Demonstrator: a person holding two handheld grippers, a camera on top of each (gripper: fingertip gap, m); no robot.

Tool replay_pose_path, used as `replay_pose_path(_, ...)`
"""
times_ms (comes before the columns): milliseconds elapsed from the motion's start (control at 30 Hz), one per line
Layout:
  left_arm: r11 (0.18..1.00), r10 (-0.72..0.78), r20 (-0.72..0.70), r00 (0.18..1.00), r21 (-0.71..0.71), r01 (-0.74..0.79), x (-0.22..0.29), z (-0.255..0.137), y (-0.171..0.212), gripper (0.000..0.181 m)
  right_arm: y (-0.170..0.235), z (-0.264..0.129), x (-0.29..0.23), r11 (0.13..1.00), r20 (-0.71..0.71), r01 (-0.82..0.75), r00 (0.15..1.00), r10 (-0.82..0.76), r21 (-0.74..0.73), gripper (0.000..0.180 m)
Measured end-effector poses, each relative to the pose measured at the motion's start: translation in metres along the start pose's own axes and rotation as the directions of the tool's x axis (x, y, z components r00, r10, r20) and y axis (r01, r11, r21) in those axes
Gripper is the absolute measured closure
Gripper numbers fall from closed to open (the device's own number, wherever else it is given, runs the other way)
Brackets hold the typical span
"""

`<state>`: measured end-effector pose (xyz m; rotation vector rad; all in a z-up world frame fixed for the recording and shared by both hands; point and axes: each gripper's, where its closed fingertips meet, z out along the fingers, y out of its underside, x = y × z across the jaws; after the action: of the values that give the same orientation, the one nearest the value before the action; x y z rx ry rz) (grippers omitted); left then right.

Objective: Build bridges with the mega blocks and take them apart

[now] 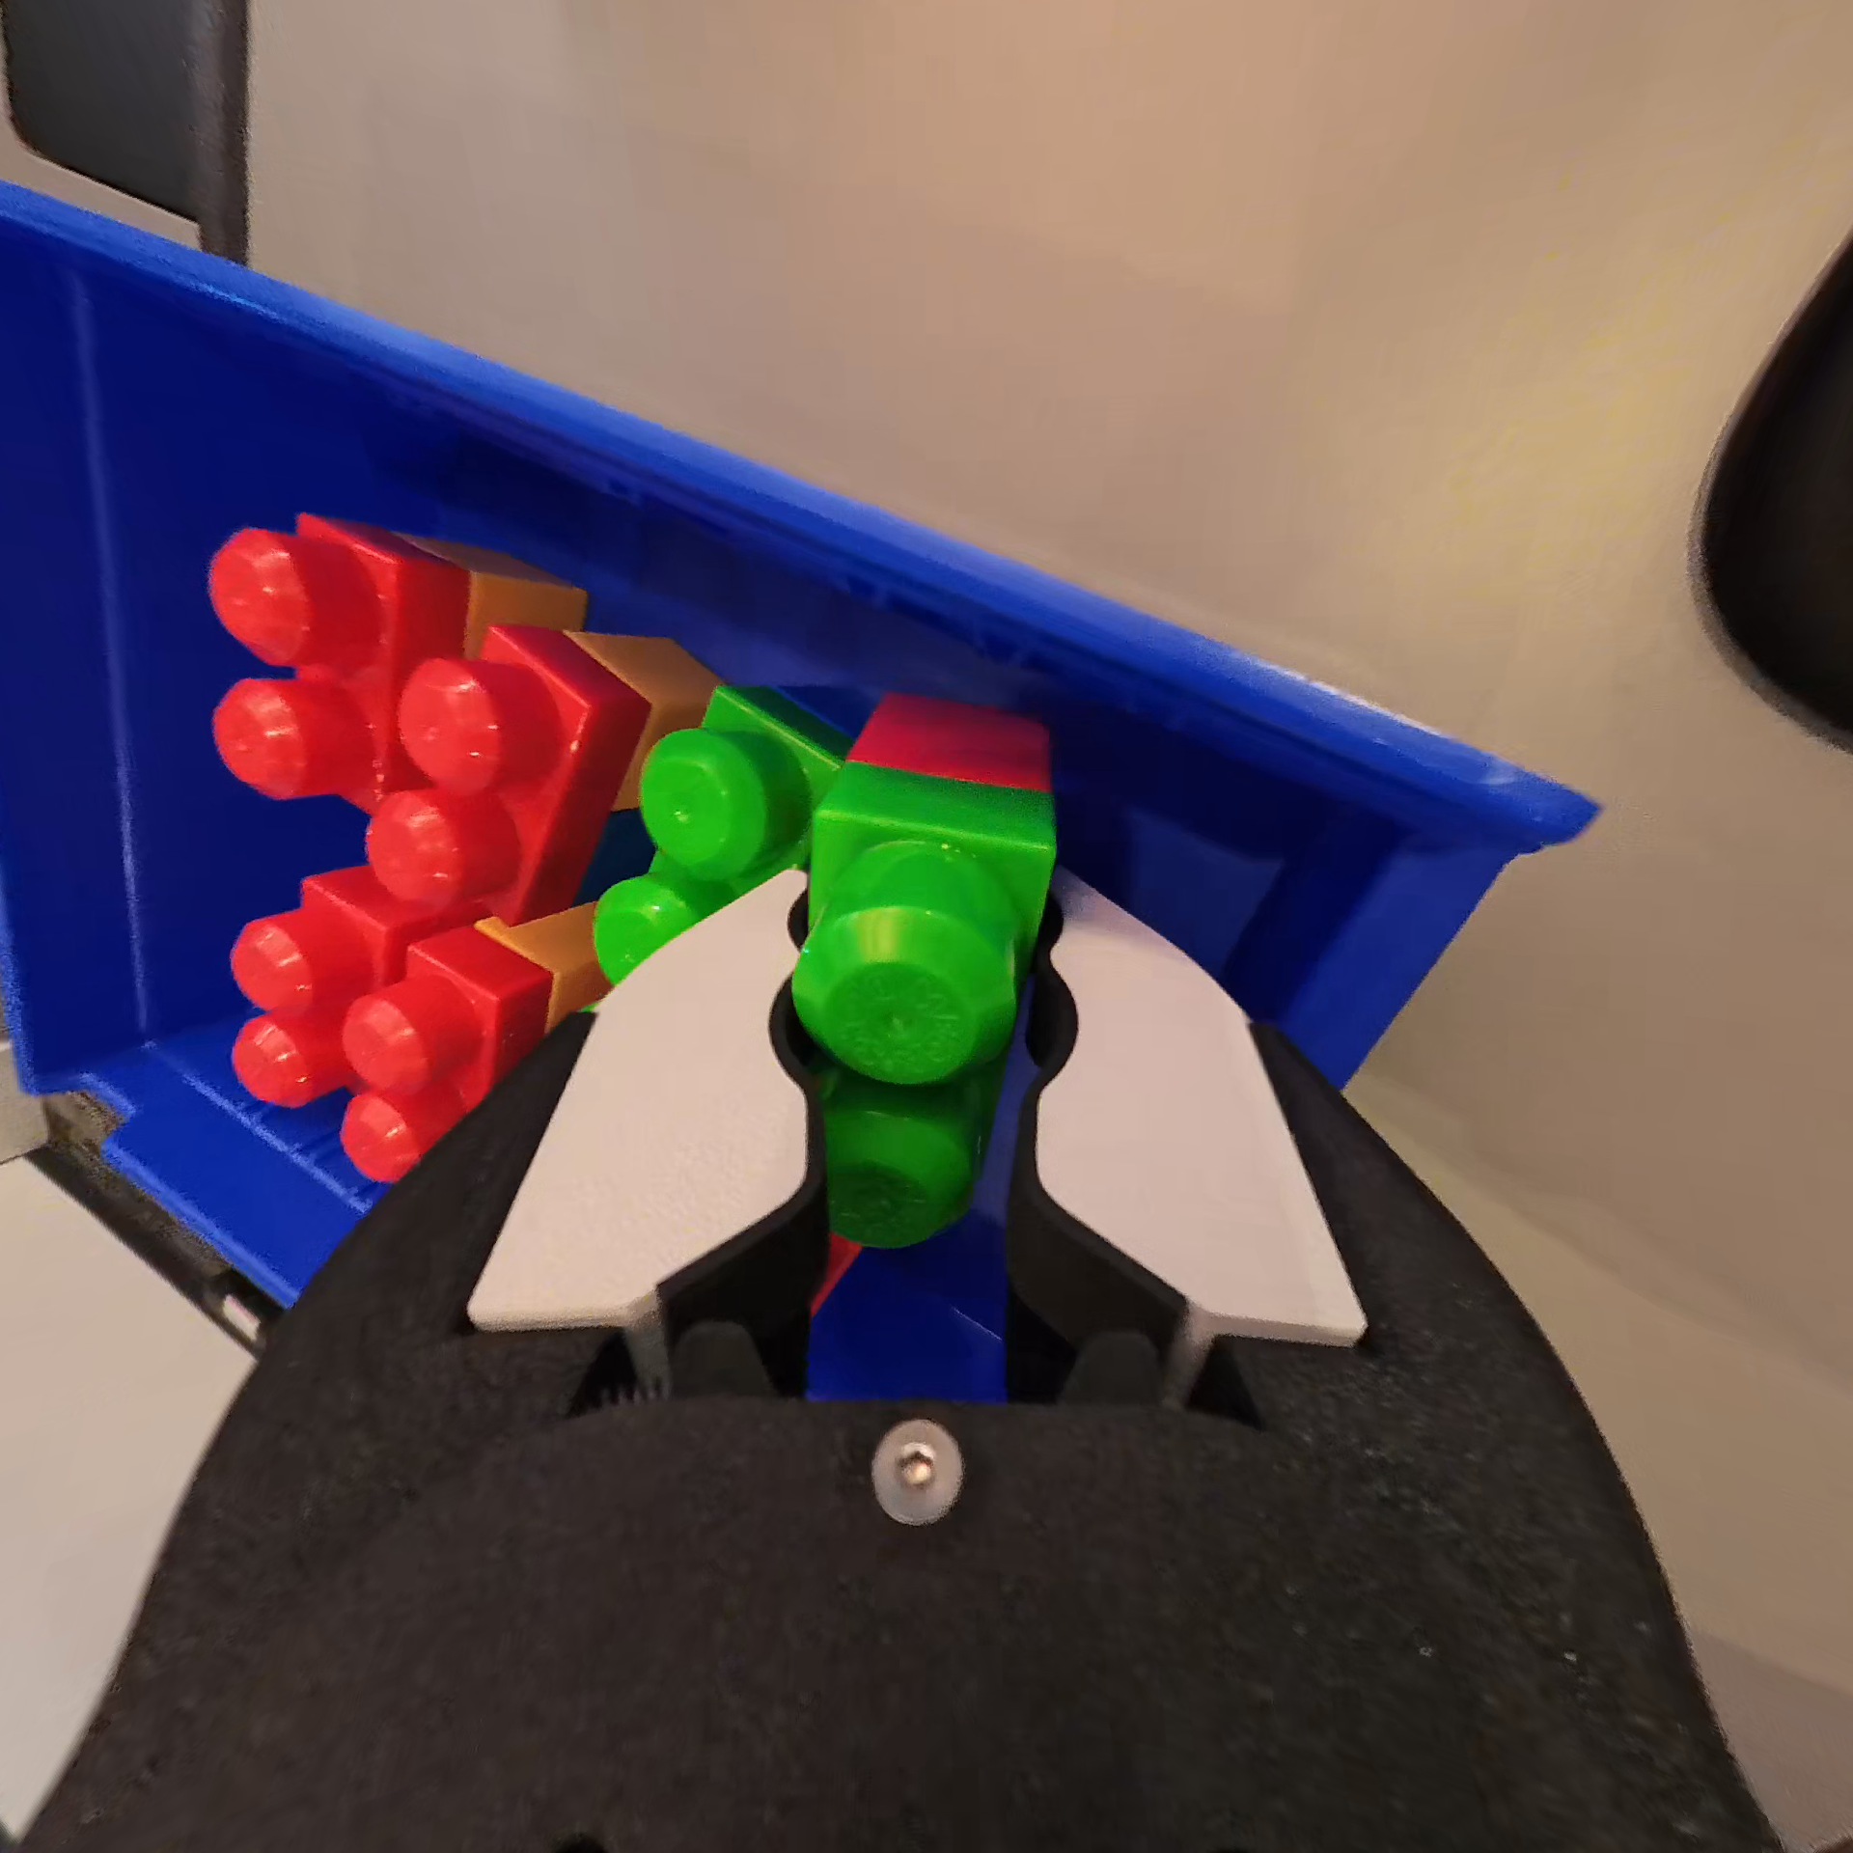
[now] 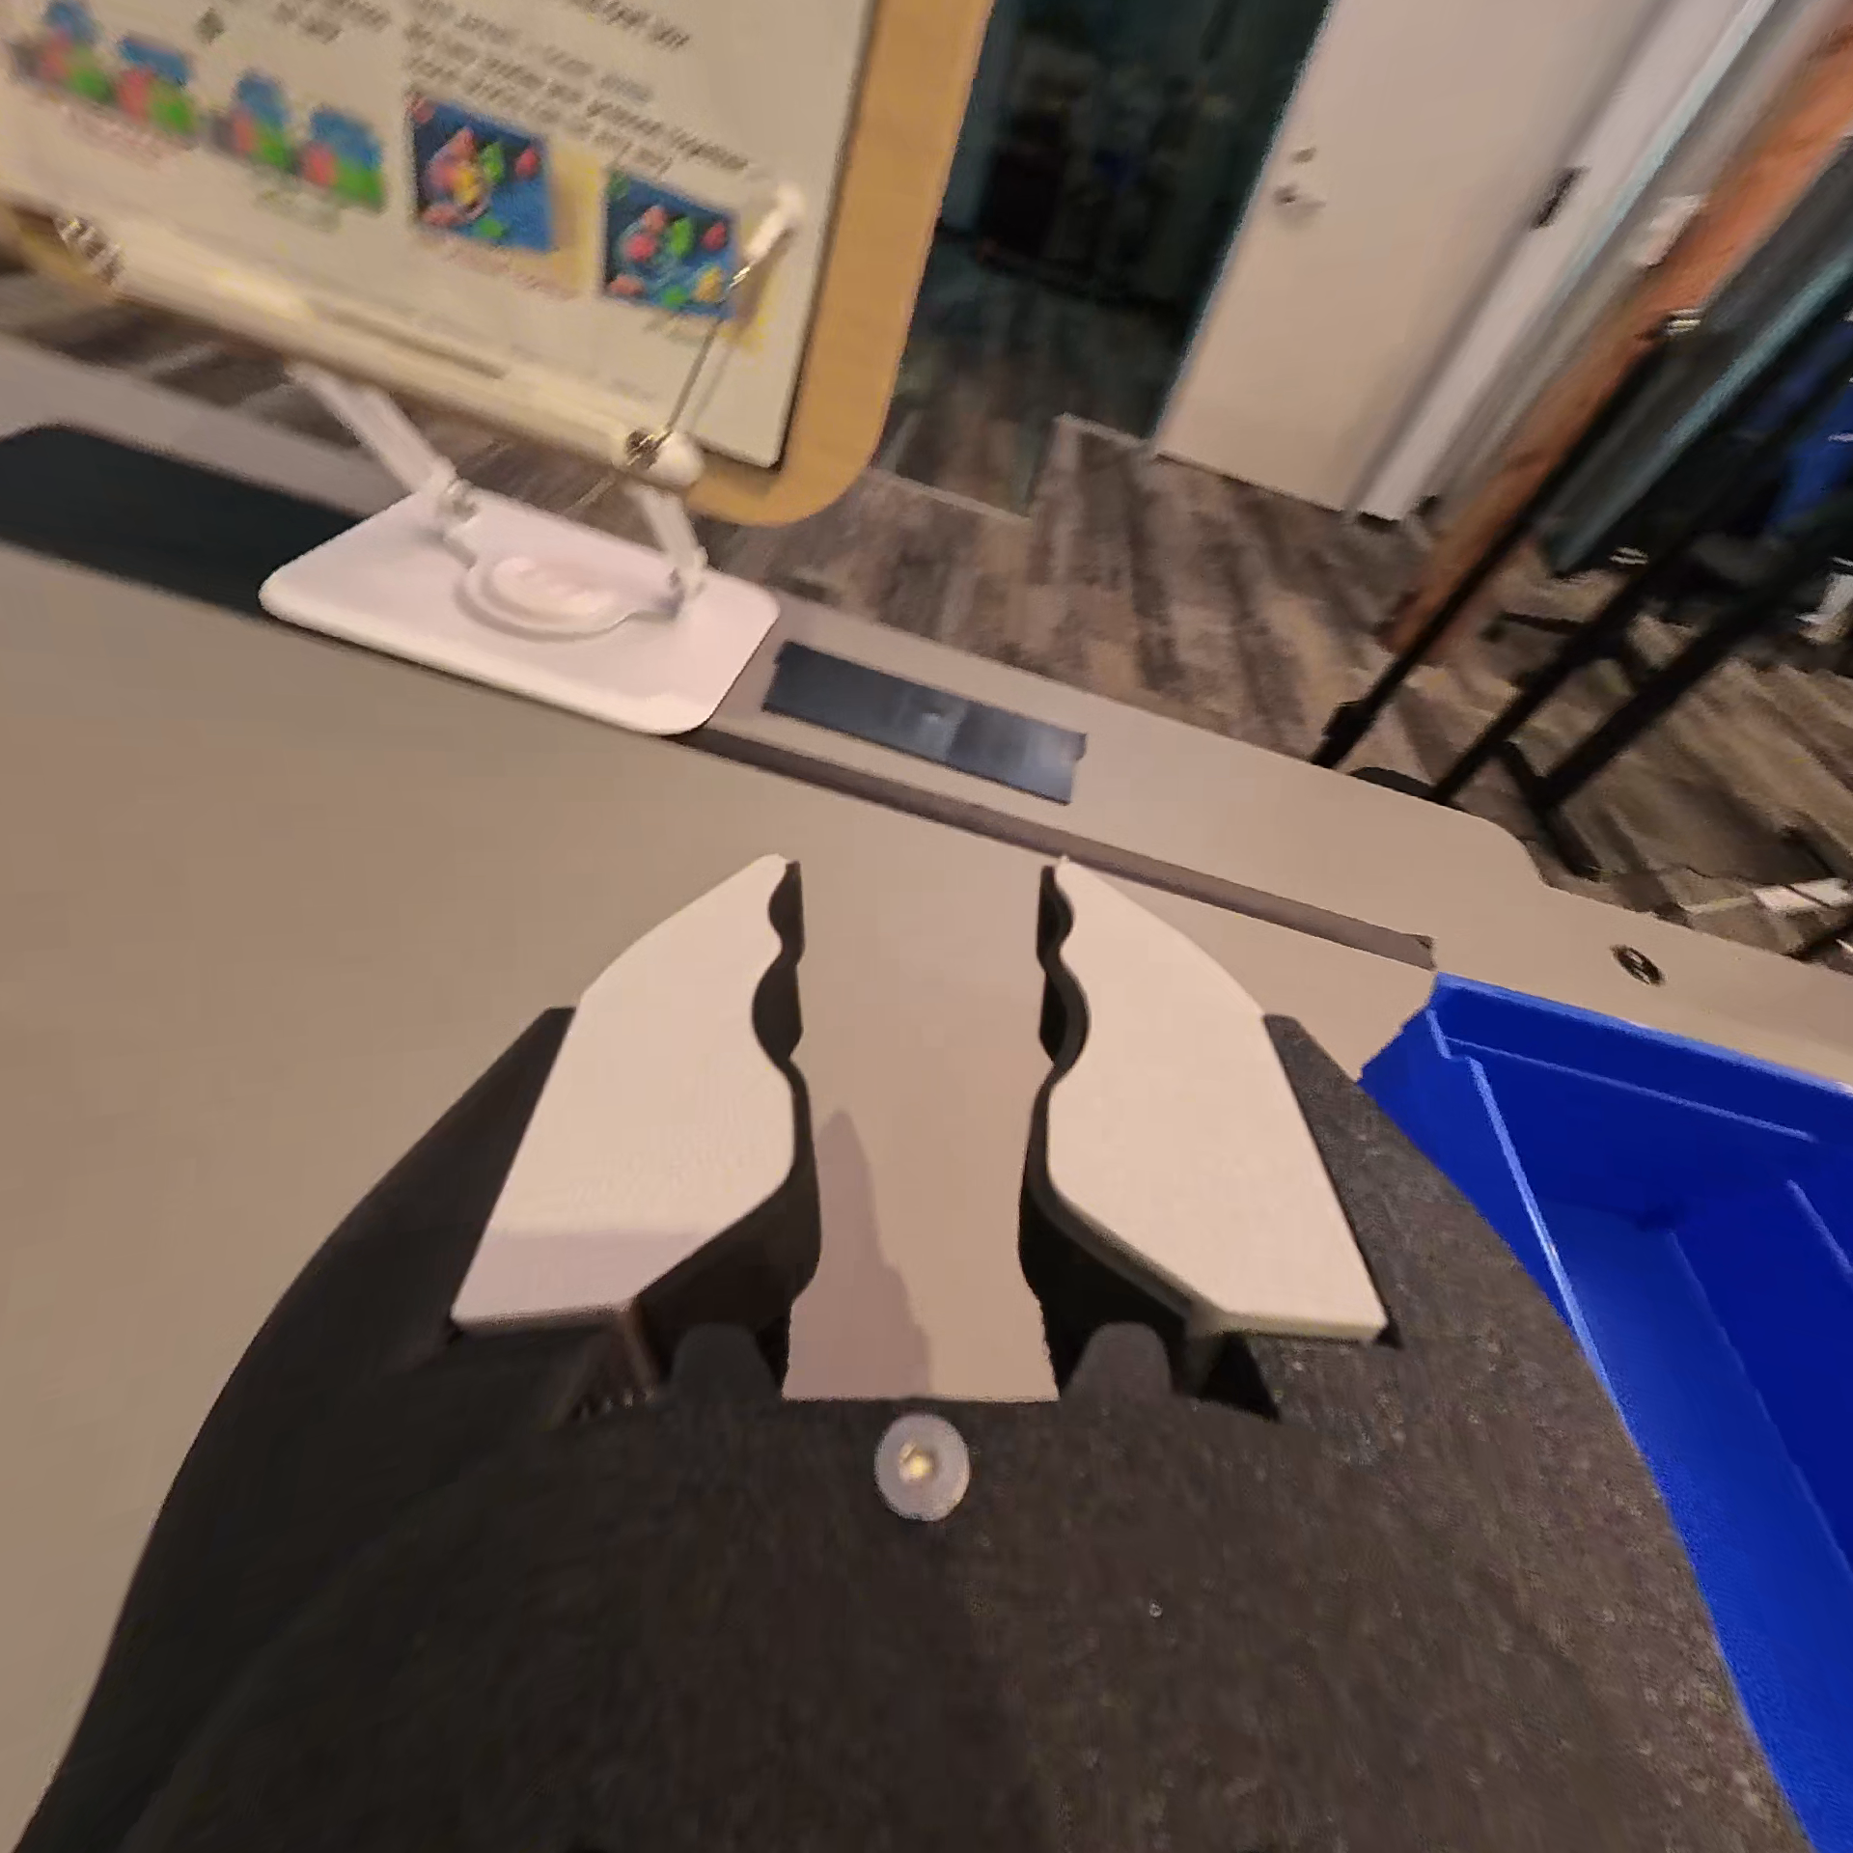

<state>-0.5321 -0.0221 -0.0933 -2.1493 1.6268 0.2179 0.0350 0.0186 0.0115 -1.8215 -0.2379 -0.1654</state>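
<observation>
In the left wrist view my left gripper [image 1: 922,892] is shut on a green block [image 1: 928,892] with two studs facing the camera; a red block [image 1: 953,737] is joined behind it. It hangs over a blue bin [image 1: 902,602]. In the bin lie several red blocks [image 1: 431,722] on orange ones [image 1: 642,682] and another green block [image 1: 722,792]. In the right wrist view my right gripper [image 2: 920,872] is open and empty above the grey table [image 2: 301,852]. A corner of the blue bin [image 2: 1644,1183] shows at the right.
A white stand [image 2: 541,612] holding an instruction sheet [image 2: 431,150] stands at the table's far side. A dark strip [image 2: 922,722] lies near the far edge. Beyond the table are a wood floor, a door and black frames. A dark rounded object [image 1: 1785,521] is at the right of the left wrist view. The gap from one gripper's tips to the other's is roughly 60 cm.
</observation>
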Motion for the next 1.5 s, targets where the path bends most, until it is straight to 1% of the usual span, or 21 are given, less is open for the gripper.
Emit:
replay_pose_path(67, 1.000, -0.018, 0.017, 1.000, 0.017, 0.017, -0.001, -0.009, -0.003, 0.141, -0.002, 0.000, 0.009, 0.998, -0.074, -0.051, 0.996, 0.053, 0.029, 0.135)
replay_pose_path(133, 0.999, -0.029, 0.040, 0.999, 0.026, 0.028, -0.004, -0.019, -0.005, 0.142, -0.002, 0.001, 0.013, 0.995, -0.116, -0.092, 0.989, 0.097, 0.047, 0.135)
replay_pose_path(233, 0.998, -0.047, 0.082, 0.996, 0.039, 0.044, -0.009, -0.036, -0.007, 0.142, 0.000, 0.004, 0.013, 0.991, -0.129, -0.120, 0.984, 0.126, 0.053, 0.135)
replay_pose_path(367, 0.996, -0.049, 0.148, 0.988, 0.084, 0.036, -0.015, -0.067, -0.022, 0.142, 0.006, 0.009, 0.004, 0.991, -0.093, -0.132, 0.987, 0.135, 0.036, 0.135)
replay_pose_path(433, 0.993, -0.033, 0.178, 0.984, 0.119, 0.011, -0.015, -0.088, -0.041, 0.142, 0.009, 0.011, 0.000, 0.991, -0.073, -0.130, 0.989, 0.132, 0.031, 0.135)
replay_pose_path(533, 0.982, -0.016, 0.198, 0.980, 0.189, -0.023, -0.010, -0.116, -0.086, 0.142, 0.010, 0.013, -0.004, 0.992, -0.069, -0.119, 0.990, 0.121, 0.030, 0.135)
replay_pose_path(667, 0.970, 0.058, 0.195, 0.979, 0.222, -0.102, 0.006, -0.126, -0.152, 0.142, 0.009, 0.012, -0.008, 0.996, -0.081, -0.076, 0.994, 0.078, 0.038, 0.134)
replay_pose_path(767, 0.954, 0.136, 0.117, 0.984, 0.251, -0.162, 0.031, -0.115, -0.204, 0.142, 0.012, 0.014, -0.008, 0.999, -0.089, -0.034, 0.995, 0.038, 0.037, 0.134)
replay_pose_path(867, 0.952, 0.193, 0.056, 0.980, 0.231, -0.201, 0.048, -0.091, -0.244, 0.142, 0.020, 0.018, -0.011, 0.999, -0.074, -0.002, 0.997, 0.005, 0.034, 0.134)
replay_pose_path(1067, 0.973, 0.207, -0.091, 0.974, 0.128, -0.194, 0.070, -0.027, -0.299, 0.142, 0.044, 0.028, -0.017, 0.997, -0.047, 0.074, 0.996, -0.074, 0.001, 0.134)
replay_pose_path(1167, 0.974, 0.222, -0.121, 0.967, 0.065, -0.216, 0.077, 0.006, -0.315, 0.142, 0.048, 0.030, -0.017, 0.997, -0.043, 0.082, 0.996, -0.082, -0.002, 0.134)
replay_pose_path(1300, 0.965, 0.247, -0.155, 0.956, -0.048, -0.257, 0.082, 0.043, -0.324, 0.143, 0.057, 0.031, -0.023, 0.992, -0.015, 0.119, 0.993, -0.120, -0.030, 0.134)
replay_pose_path(1400, 0.960, 0.242, -0.220, 0.945, -0.087, -0.266, 0.092, 0.062, -0.329, 0.143, 0.059, 0.031, -0.025, 0.985, -0.014, 0.167, 0.986, -0.168, -0.039, 0.134)
replay_pose_path(1500, 0.954, 0.245, -0.242, 0.939, -0.111, -0.278, 0.097, 0.076, -0.331, 0.143, 0.059, 0.032, -0.028, 0.986, -0.002, 0.165, 0.986, -0.165, -0.037, 0.134)
